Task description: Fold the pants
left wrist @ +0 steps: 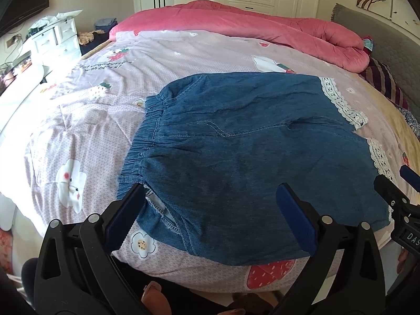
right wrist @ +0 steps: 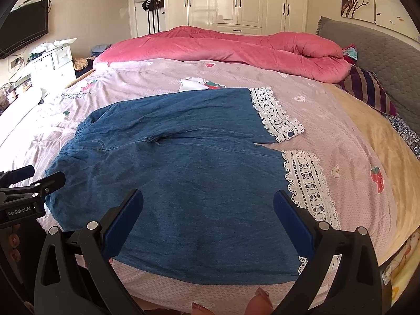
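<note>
On bed (left wrist: 183, 52): pants (left wrist: 249, 144) flat, both claws agape.

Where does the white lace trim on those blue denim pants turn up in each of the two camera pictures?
Left wrist view: the lace trim runs down the right side, at the right end of the denim pants.
Right wrist view: the lace trim sits right of centre, in two strips, one per leg.
Shared landmark: the pink quilt heaped along the far side of the bed.
</note>
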{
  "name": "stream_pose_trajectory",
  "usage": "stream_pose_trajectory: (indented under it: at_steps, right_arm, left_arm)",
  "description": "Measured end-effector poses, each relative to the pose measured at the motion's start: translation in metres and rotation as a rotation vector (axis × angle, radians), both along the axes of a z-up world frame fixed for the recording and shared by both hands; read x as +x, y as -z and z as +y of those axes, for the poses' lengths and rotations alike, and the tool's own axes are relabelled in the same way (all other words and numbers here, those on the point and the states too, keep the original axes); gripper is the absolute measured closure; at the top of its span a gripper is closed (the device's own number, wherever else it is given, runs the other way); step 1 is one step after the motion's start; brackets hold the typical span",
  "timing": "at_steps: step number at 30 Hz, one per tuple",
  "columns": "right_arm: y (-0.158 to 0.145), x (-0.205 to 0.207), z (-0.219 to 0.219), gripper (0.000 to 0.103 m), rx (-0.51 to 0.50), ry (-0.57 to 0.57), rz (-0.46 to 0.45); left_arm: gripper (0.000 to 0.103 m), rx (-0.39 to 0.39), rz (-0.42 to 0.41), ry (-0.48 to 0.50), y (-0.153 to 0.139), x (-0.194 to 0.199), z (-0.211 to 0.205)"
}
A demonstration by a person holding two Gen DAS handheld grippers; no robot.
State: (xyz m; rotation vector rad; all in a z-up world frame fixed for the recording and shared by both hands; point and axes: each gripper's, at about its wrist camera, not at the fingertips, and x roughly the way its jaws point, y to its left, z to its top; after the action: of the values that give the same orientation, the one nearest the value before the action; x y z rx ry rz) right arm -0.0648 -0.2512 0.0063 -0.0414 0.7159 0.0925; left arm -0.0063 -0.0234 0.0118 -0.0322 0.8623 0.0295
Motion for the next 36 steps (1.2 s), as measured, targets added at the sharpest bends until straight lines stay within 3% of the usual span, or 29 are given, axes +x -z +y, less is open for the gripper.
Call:
stream_pose_trajectory:
  at_steps: [25, 36]
  right_arm:
    - [0.008, 0.011, 0.003, 0.004, 0.005, -0.011, 0.024]
    - [0.003, 0.030, 0.002, 0.004, 0.060, -0.057, 0.017]
  left_arm:
    - [0.009, -0.002, 0.005, -0.011, 0.005, 0.006, 0.007]
    - [0.009, -0.010, 0.007, -0.029, 0.006, 0.019, 0.013]
